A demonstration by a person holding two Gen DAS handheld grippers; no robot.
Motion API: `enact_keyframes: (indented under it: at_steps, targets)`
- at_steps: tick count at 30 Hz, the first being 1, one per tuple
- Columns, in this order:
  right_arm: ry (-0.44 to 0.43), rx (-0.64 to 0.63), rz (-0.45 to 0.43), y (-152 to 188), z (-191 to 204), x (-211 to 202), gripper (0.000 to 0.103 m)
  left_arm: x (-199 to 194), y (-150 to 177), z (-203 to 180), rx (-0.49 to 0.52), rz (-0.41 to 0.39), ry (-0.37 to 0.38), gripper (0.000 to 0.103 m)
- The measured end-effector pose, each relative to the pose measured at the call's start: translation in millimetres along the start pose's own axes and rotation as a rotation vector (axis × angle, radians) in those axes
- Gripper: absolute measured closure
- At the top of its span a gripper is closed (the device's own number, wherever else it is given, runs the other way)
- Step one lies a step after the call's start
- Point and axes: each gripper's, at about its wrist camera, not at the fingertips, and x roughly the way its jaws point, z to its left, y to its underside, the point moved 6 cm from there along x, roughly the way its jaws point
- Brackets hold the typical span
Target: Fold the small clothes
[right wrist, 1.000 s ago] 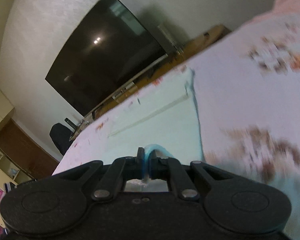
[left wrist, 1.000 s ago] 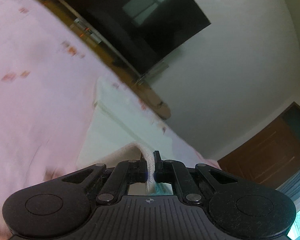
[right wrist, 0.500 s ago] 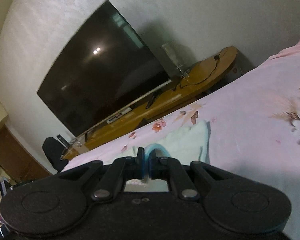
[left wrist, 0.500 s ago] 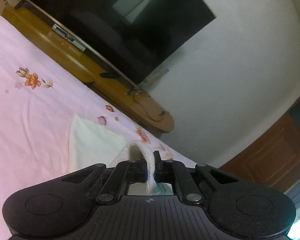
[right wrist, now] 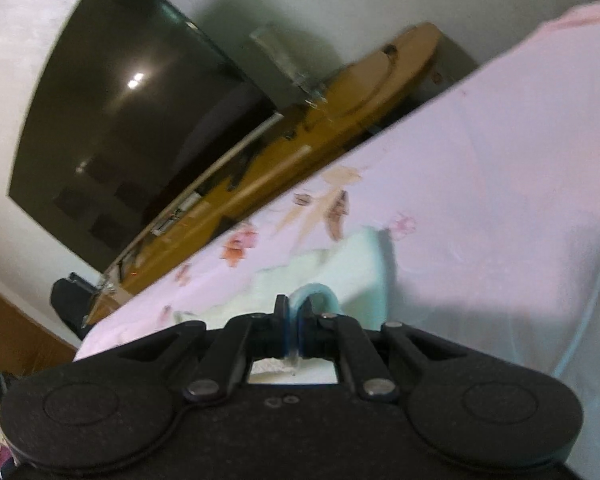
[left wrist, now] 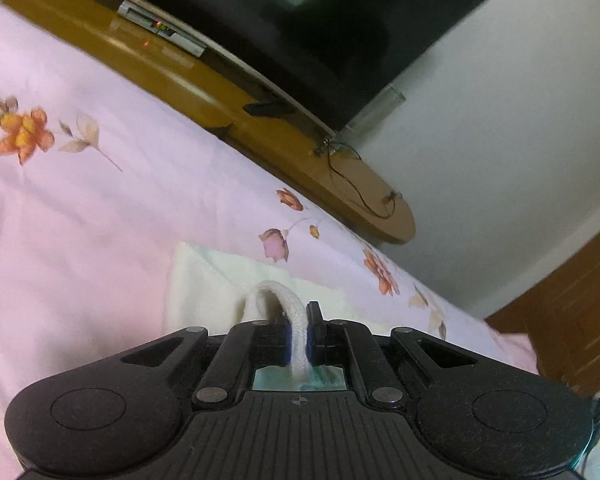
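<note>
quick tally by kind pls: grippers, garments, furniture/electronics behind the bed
Grippers: 2, the left gripper and the right gripper, each shut on an edge of the garment.
Garments: 1, a pale garment on the pink floral sheet.
Electronics: 1, the TV.
Furniture: 1, the wooden TV stand.
Total: 5

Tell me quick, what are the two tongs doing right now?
Left tongs: closed, pinching the white ribbed edge of the small cloth.
Right tongs: closed, pinching the pale blue edge of the small cloth.
</note>
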Motion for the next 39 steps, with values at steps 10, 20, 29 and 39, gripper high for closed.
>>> enact_keyframes:
  at_steps: [10,20,29,39]
  targets:
    - [-0.055,0.009,-0.114,-10,-13,-18,0.052,-16,-9,-7,0.095,-0.078,-0.004,0.035]
    - [0.065,-0.31,-0.013,-10,17,9,0.062,13,-18,-14,0.358,0.07,-0.123,0.052]
    - [0.155,-0.42,0.019,-6,24,35,0.081,29,-13,-15,0.4,0.104,-0.138,0.076]
    - [0.185,-0.499,-0.074,-7,40,20,0.098,4,-20,-18,0.359,-0.035,-0.069,0.099]
